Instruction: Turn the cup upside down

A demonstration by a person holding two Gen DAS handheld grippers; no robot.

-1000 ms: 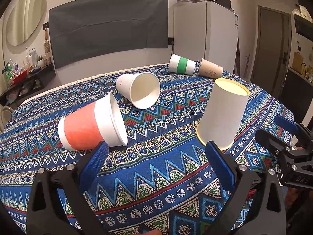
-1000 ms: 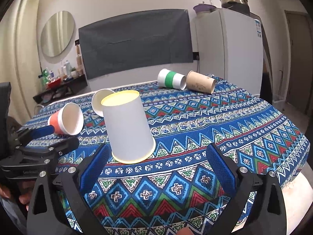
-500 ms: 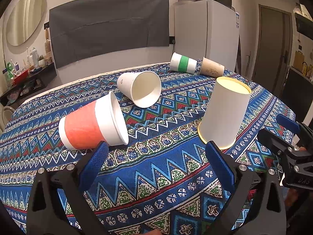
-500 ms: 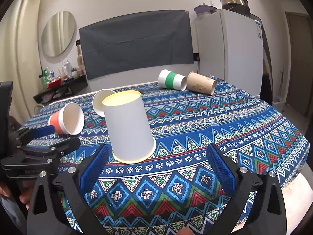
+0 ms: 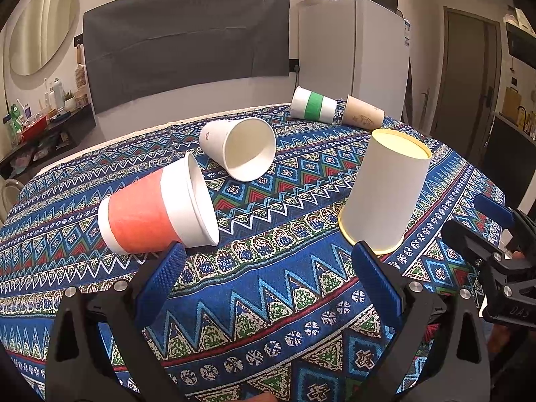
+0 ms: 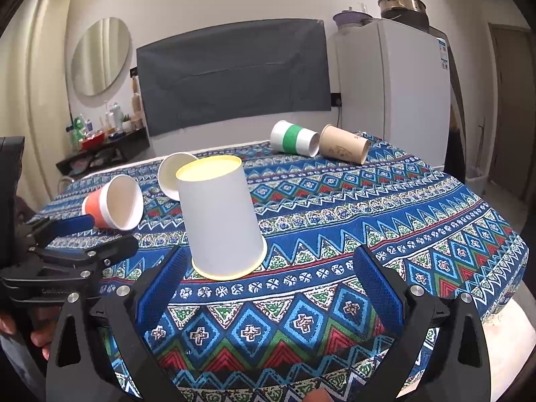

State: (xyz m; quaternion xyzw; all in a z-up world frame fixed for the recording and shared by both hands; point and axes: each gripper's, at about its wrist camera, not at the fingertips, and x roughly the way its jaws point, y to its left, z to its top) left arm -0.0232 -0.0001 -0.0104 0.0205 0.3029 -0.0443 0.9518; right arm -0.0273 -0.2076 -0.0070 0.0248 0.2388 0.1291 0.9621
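1. Behind the counter [image 5: 268, 305] stand a white fridge [image 5: 355, 63] with pots on top, a dark cloth on the wall [image 5: 187, 40] and an oval mirror [image 5: 43, 26].
2. Blue patterned cloth covers the counter.
3. One white paper cup with a yellow rim [image 6: 221, 221] stands mouth-down near the front edge, tilted slightly.
4. An orange-banded cup [image 5: 157, 207] lies on its side toward the left edge, with a plain white cup [image 5: 241, 150] lying behind it.
5. Near the far edge, a green-banded cup [image 5: 313, 104] and a brown cup [image 5: 363, 115] lie side by side.
6. Left tongs [image 5: 268, 278] are spread wide, holding nothing.
7. Right tongs [image 6: 268, 278] are likewise wide and empty, just in front of the upturned cup.
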